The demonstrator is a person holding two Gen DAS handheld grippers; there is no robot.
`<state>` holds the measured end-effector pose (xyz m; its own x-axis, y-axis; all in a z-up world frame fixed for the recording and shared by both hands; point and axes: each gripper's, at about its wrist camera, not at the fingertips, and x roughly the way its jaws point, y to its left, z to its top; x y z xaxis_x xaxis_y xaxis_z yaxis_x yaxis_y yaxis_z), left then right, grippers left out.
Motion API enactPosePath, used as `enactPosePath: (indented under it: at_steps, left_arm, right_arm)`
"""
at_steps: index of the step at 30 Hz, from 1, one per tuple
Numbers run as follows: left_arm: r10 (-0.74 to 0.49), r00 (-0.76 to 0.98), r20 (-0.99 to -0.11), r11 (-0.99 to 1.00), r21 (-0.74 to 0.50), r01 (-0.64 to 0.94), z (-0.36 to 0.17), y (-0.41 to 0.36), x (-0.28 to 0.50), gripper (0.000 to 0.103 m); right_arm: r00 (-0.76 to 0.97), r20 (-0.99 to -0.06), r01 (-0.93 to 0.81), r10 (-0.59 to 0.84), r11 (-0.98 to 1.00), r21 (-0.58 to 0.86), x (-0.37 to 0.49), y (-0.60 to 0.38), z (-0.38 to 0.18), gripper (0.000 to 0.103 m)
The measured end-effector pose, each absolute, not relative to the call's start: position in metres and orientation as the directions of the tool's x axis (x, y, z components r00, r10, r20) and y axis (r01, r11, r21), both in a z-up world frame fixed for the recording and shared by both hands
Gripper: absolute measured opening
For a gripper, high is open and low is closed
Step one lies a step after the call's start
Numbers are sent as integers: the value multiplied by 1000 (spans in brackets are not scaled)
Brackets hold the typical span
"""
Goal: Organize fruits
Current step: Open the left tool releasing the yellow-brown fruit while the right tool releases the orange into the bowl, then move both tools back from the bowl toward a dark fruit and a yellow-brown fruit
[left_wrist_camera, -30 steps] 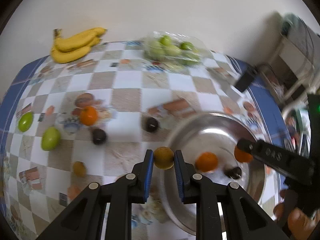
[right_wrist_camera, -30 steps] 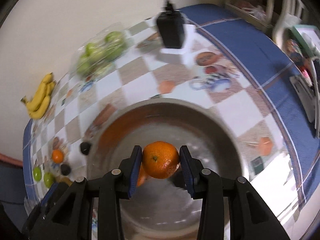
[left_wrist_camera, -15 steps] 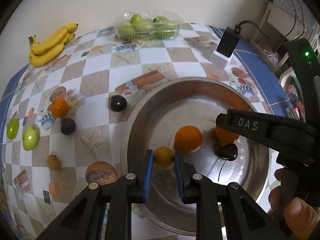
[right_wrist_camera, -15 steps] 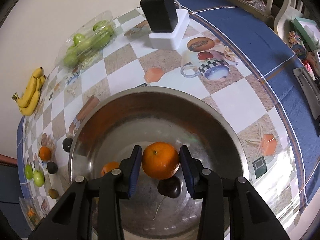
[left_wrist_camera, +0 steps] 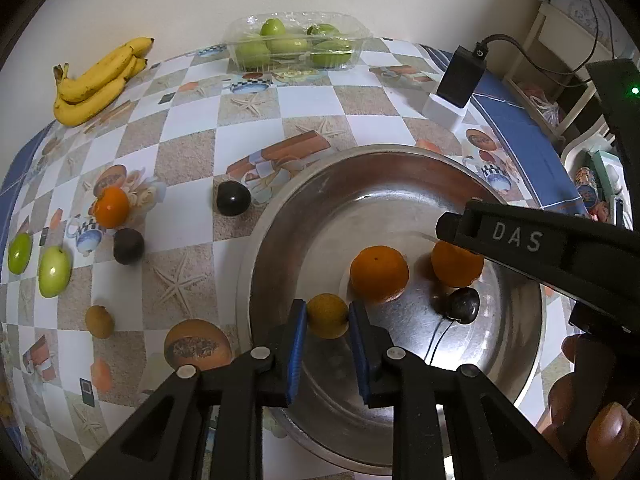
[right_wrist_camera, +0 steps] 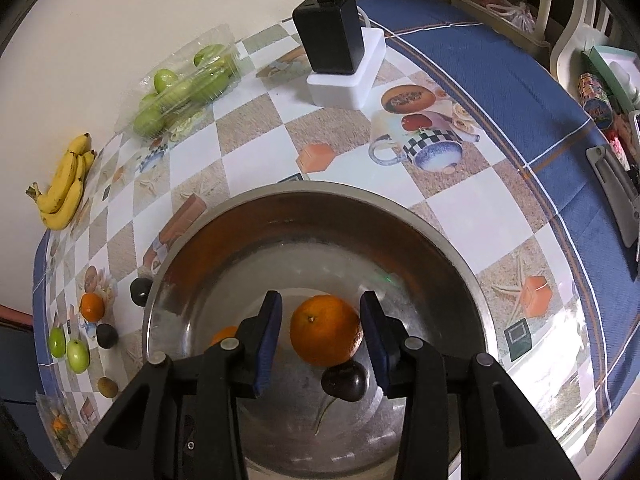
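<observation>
The left gripper (left_wrist_camera: pixel 327 320) clasps a small yellow fruit (left_wrist_camera: pixel 327 315) between its blue pads, low over the near side of the steel bowl (left_wrist_camera: pixel 280 240); it is tilted steeply down, which suggests the fruit is being carried in to be set on the bowl floor rather than dropped; its jaws have just eased a touch, yet the pads look to be on the fruit's sides. The right gripper (right_wrist_camera: pixel 320 334) stands with jaws parted around an orange (right_wrist_camera: pixel 325 330); a clear gap shows on the left pad's side, and the orange seems to rest on the bowl floor, so I judge it let go. A dark plum (right_wrist_camera: pixel 345 381) with its stem lies just beside that orange, and a second orange (left_wrist_camera: pixel 379 268) sits nearer the bowl's middle. Outside the bowl, loose fruit waits on the tablecloth (left_wrist_camera: pixel 320 100): a third orange (left_wrist_camera: pixel 111 207), two dark fruits (left_wrist_camera: pixel 233 198), two green ones (left_wrist_camera: pixel 54 271), and a brown one (left_wrist_camera: pixel 99 321); the bananas (left_wrist_camera: pixel 96 80) and the punnet (left_wrist_camera: pixel 296 42) lie far back by the wall, likely left apart as already grouped.
</observation>
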<state>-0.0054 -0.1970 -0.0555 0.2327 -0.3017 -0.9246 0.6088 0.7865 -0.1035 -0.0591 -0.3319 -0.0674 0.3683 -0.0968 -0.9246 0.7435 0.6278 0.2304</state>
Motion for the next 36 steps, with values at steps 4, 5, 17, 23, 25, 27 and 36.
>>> enactPosePath:
  at_steps: [4, 5, 17, 23, 25, 27, 36]
  left_arm:
    - [-309, 230, -923, 788, -113, 606, -54, -196, -4, 29]
    - [-311, 232, -922, 788, -114, 606, -52, -196, -4, 30]
    - [-278, 331, -902, 870, -90, 485, -35, -163, 26, 31]
    - [-170, 430, -887, 935, -8, 354, -29, -127, 54, 51]
    - [-151, 448, -881, 945, 3, 326, -27, -117, 60, 59]
    - [-134, 459, -878, 954, 10, 299, -27, -109, 65, 68]
    - [-99, 479, -872, 977, 8, 215, -29, -82, 79, 101]
  right_arm:
    - [377, -920, 740, -105, 632, 231, -59, -331, -62, 42]
    - [379, -919, 738, -105, 634, 232, -59, -330, -61, 42]
    - [378, -921, 715, -95, 662, 225, -58, -322, -54, 42]
    - [380, -920, 686, -100, 697, 208, -52, -310, -50, 56]
    - [385, -917, 676, -108, 709, 200, -50, -305, -46, 58]
    - [388, -915, 666, -113, 721, 193, -48, -301, -44, 60]
    - [407, -907, 629, -110, 754, 190, -39, -287, -43, 81]
